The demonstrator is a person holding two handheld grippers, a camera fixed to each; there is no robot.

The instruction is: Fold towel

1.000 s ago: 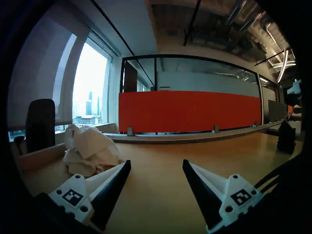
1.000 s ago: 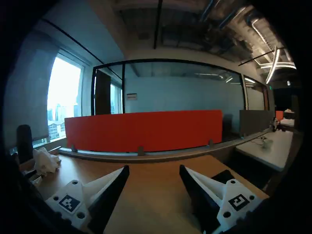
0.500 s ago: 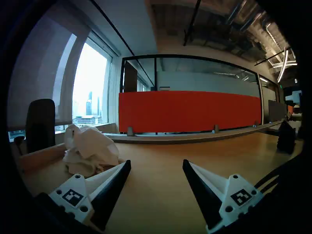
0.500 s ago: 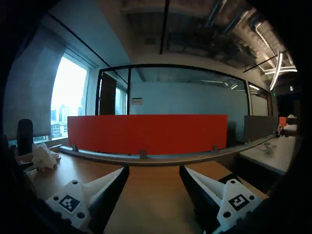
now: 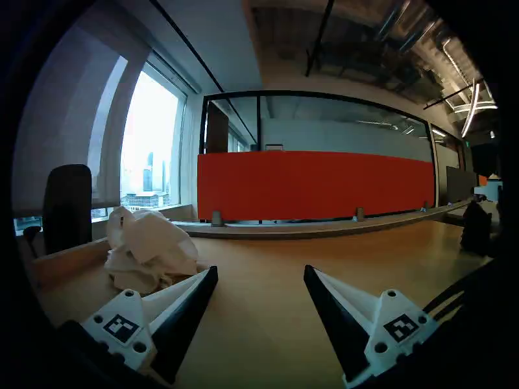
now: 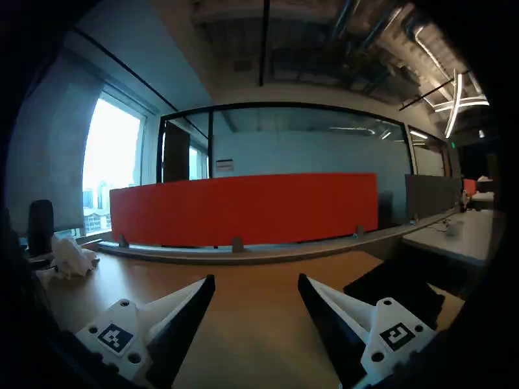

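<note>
Markings first: square black-and-white coded tags (image 5: 122, 327) on the white finger bodies, one per finger, in both views. Small pale sign (image 6: 224, 165) up on the far wall behind the glass, too small to read.

Over to the left gripper (image 5: 260, 268): jaws spread wide, gripping nothing, plain wood between the dark fingertips. Same for the right gripper (image 6: 255, 277): fingers wide apart, holding nothing, low over the tabletop.

Now the towel (image 5: 150, 249): white, unfolded, crumpled in a loose heap on the table (image 5: 259, 324). Just beyond the left-hand finger in the left gripper view, lower edge hidden behind it, contact impossible to tell. Far off at the left edge in the right gripper view, well apart from those fingers.

On to the surface: light, smooth wood, long and wide. Along its far edge, a red partition (image 5: 314, 185) on small grey feet. Behind that, a black-framed glass wall (image 5: 337, 123). To the left, a bright window (image 5: 152, 162) with city towers outside, and a black chair back (image 5: 67, 207) past the table edge, near the towel. Dark block (image 5: 475, 227) standing on the table far right in the left gripper view. Flat black thing (image 6: 396, 288) lying on the wood beside the right-hand finger in the right gripper view, a white desk (image 6: 454, 236) beyond it. Overhead, exposed pipes and crossed strip lights (image 5: 472, 107)
</note>
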